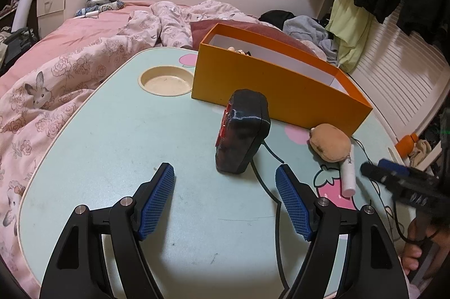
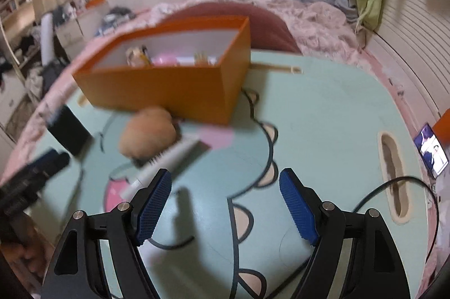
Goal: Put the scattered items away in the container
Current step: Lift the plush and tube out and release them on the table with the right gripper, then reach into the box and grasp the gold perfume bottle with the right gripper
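Observation:
An orange box [image 1: 270, 91] stands on the pale green bed table [image 1: 118, 153], with small items inside it [image 2: 168, 57]. A black case with a red edge [image 1: 242, 130] stands upright in front of the box. A tan plush toy [image 1: 330, 143] and a white tube [image 1: 348, 172] lie to its right. My left gripper [image 1: 225, 175] is open and empty, just short of the black case. My right gripper [image 2: 225, 181] is open and empty above the table, with the tube [image 2: 166, 161] and plush [image 2: 149, 133] ahead to its left. The right wrist view is blurred.
A round cup recess [image 1: 166, 81] sits in the table at the back left. A pink quilt [image 1: 56, 68] surrounds the table. A phone [image 2: 431, 148] lies at the right, beside a slot [image 2: 393, 175] in the table. A black cable [image 2: 405, 186] runs near it.

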The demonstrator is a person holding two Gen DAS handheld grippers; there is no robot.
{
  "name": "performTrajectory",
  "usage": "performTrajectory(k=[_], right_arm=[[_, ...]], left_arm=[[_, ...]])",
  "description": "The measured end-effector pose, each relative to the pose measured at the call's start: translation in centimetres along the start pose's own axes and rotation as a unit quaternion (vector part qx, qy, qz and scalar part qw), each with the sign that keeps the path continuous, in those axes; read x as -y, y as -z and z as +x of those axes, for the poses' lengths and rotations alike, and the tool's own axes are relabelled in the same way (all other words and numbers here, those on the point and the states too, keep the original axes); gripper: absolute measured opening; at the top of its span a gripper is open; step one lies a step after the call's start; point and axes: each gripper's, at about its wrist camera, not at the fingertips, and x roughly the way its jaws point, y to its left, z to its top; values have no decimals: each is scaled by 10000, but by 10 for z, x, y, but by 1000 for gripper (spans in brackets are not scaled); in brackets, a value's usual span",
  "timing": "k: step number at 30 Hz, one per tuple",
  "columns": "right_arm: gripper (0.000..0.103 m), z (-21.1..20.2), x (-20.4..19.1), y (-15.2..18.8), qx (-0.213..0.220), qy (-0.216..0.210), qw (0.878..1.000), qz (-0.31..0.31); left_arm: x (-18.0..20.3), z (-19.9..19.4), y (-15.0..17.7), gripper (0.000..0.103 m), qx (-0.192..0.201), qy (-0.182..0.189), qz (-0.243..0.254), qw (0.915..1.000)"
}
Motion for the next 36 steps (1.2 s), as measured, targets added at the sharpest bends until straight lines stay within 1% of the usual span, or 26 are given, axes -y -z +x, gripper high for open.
performTrajectory(k=[3, 6, 9, 23, 25, 27, 29, 31, 32, 33, 34, 35, 36], right_arm=[[80, 4, -6, 4, -21, 244, 9995, -201], [84, 5, -7, 5, -55, 264, 9993, -241], [92, 8, -3, 6, -120, 282, 9993, -207], [92, 6, -2, 5, -116, 264, 9994, -175], [92, 2, 0, 4, -113, 172, 9997, -95], [92, -5, 7, 0, -107, -26, 9999, 131], [88, -16, 14, -8, 33, -225, 9992, 322], [72, -33, 17, -27, 259, -488, 9980, 296], [69, -38, 15, -39, 320, -581, 9976, 198], [63, -40, 13, -49, 355, -653, 9972, 99], [51, -41, 9, -64, 398, -719, 9966, -21], [44, -38, 4, -80, 397, -699, 9966, -201], [33, -32, -2, -95, 347, -618, 9967, -388]], left_arm=[[2, 0, 0, 76, 1, -20, 50, 10000], [2, 1, -1, 78, -15, -34, 79, 10000], [2, 0, 0, 78, -2, -11, 67, 10000], [3, 0, 0, 78, -2, -19, 74, 10000], [1, -1, 0, 78, 13, 37, 29, 10000], [-4, -2, -1, 78, 8, 198, -111, 9997], [-12, -4, -5, 78, -6, 345, -280, 9990], [-19, -9, -10, 78, 87, 457, -455, 9979], [-21, -11, -12, 78, 131, 466, -491, 9976], [-22, -11, -12, 78, 150, 446, -497, 9977], [-21, -8, -11, 78, 115, 410, -486, 9979], [-19, -3, -8, 78, 46, 373, -461, 9982], [-16, -1, -5, 78, 51, 334, -399, 9986]])
